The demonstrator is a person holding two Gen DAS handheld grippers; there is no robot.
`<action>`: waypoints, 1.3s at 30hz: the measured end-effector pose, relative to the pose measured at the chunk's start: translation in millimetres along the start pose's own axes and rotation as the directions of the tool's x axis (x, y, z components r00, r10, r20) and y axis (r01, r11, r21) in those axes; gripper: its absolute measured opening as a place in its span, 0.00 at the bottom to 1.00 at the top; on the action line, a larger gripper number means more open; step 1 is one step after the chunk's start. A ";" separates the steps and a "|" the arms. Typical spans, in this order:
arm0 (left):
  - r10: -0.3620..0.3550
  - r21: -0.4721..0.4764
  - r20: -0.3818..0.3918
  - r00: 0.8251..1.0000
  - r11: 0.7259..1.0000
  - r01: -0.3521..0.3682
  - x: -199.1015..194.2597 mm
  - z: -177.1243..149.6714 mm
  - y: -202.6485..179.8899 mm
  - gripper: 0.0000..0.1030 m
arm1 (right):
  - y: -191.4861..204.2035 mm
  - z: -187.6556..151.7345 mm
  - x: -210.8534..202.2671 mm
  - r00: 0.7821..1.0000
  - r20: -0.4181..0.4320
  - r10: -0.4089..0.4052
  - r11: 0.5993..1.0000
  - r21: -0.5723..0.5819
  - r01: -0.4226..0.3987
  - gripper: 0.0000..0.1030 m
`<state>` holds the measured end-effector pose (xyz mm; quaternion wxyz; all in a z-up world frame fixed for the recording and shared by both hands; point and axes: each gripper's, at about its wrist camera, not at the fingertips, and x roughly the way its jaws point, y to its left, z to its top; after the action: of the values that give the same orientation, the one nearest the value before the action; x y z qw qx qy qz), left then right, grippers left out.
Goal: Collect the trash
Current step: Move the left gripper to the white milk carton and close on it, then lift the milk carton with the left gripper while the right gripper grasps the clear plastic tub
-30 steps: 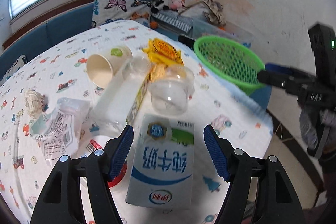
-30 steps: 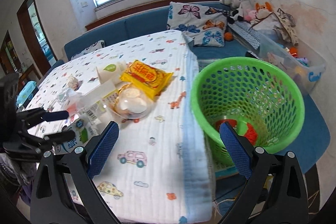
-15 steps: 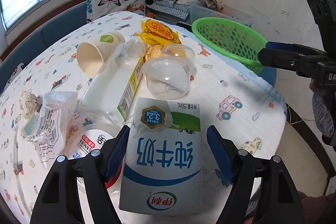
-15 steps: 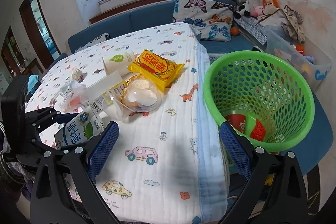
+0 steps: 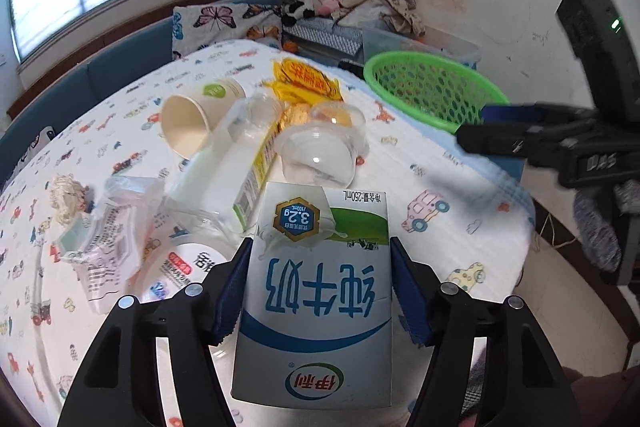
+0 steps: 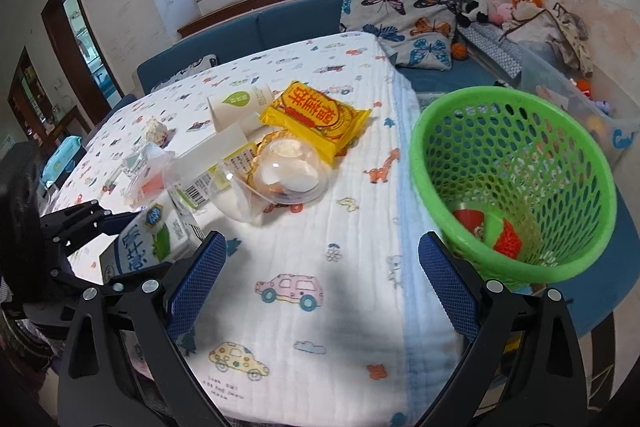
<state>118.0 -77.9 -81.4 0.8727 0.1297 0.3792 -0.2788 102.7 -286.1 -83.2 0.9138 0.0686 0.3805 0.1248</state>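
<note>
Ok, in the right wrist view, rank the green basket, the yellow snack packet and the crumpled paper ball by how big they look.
1. Green basket, by far the largest.
2. Yellow snack packet.
3. Crumpled paper ball, smallest.
The ball lies farthest from the camera, which shrinks it somewhat, but the order looks safe.

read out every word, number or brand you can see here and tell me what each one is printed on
"纯牛奶", "伊利", "3.2g", "100mL", "净含量:250mL": milk carton, seen upside down, between the left tool pads.
"Look Out!": tablecloth, by the yellow car.
Yellow snack packet: red characters, too blurred.
White box and crumpled wrapper: too small.
</note>
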 end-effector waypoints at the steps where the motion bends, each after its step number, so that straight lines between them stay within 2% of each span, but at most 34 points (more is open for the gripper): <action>1: 0.005 -0.008 0.012 1.000 1.000 -0.005 -5.8 -0.3 1.8 0.62 | 1.9 0.1 1.9 1.000 -0.004 0.003 1.000 -0.001 -0.003 0.93; 10: 0.055 -0.084 0.080 0.995 0.995 -0.048 -42.7 -2.9 28.7 0.61 | 24.6 2.5 28.2 0.994 -0.072 0.081 0.997 0.026 -0.079 0.93; 19: 0.084 -0.142 0.099 0.991 0.987 -0.070 -55.1 -11.8 52.1 0.61 | 45.3 11.9 62.0 0.974 -0.130 0.185 0.975 0.148 -0.165 0.87; 22: 0.086 -0.152 0.103 0.991 0.986 -0.070 -57.0 -16.4 57.8 0.62 | 47.3 16.3 70.5 0.971 -0.135 0.196 0.969 0.179 -0.170 0.84; 34: 0.072 -0.186 0.116 0.991 0.981 -0.049 -57.6 -24.7 71.5 0.62 | 39.0 30.0 96.5 0.955 -0.142 0.260 0.910 0.366 -0.193 0.80; 39: 0.067 -0.194 0.112 0.991 0.980 -0.044 -55.8 -26.8 71.8 0.62 | 28.1 30.8 108.2 0.946 -0.143 0.290 0.871 0.449 -0.199 0.76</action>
<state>113.1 13.8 -57.6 0.9095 0.0392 0.3481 -0.2237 193.2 -229.7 -128.8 0.8084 0.3023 0.4791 0.1599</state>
